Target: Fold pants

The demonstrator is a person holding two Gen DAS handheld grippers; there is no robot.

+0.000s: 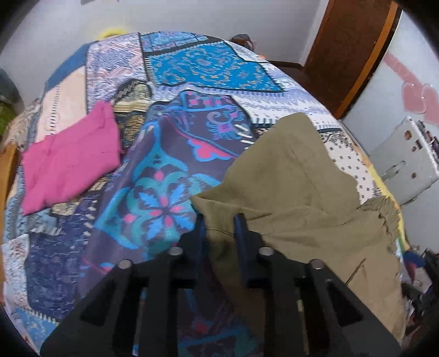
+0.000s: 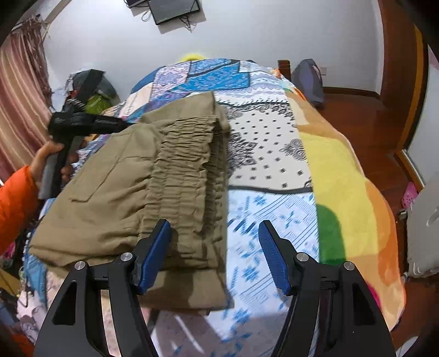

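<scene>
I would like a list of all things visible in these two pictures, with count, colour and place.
pants: one, khaki, on the bed, partly folded
folded cloth: one, pink, on the bedspread, far left
bedspread: one, blue and white patchwork, covers the bed
blanket: one, yellow, orange and green, right edge of the bed
screen: one, dark, on the wall
curtain: one, pink striped, left wall
sleeve: one, orange, left edge
left gripper: black, blue pads, shut on the pants
right gripper: black, blue pads, open at the waistband
</scene>
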